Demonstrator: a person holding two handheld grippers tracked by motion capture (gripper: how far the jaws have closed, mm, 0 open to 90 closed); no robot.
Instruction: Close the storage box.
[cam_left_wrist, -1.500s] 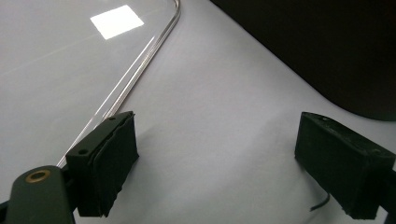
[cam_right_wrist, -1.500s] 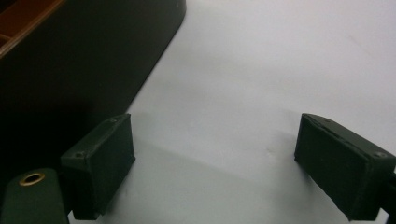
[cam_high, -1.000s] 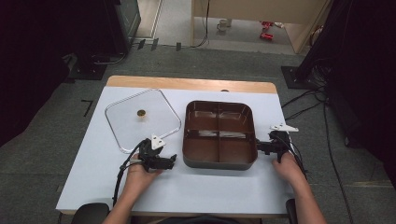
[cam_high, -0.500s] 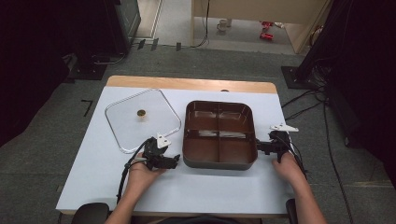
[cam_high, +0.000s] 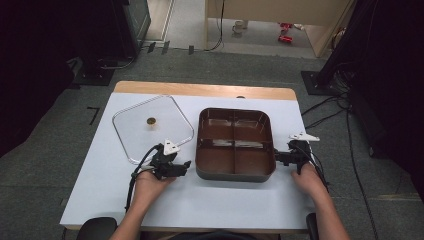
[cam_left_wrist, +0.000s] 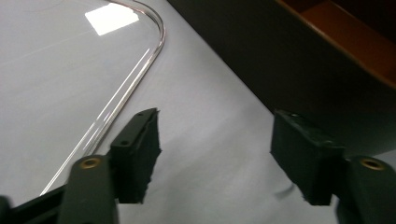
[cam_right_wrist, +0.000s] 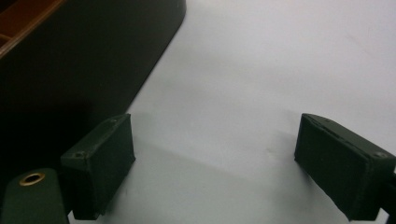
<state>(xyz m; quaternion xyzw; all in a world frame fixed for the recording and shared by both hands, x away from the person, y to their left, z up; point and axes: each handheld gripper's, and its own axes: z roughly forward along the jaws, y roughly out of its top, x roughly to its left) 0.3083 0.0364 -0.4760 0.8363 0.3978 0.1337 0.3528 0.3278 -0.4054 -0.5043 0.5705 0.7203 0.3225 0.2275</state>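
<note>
Now my left gripper (cam_high: 186, 165) rests on the white table (cam_high: 100, 175), jaws spread wide on nothing, just beside the brown tray's (cam_high: 235, 142) left wall. My right gripper (cam_high: 276, 156) sits at the tray's right side, jaws likewise spread and empty. The tray stands mid-table, four compartments. A clear lid (cam_high: 152, 127) lies flat to its left, apart from it.

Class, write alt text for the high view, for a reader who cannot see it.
A person holds the left gripper and right gripper, both open, at either side of a brown four-compartment tray on a white table. A clear lid lies flat left of the tray.
</note>
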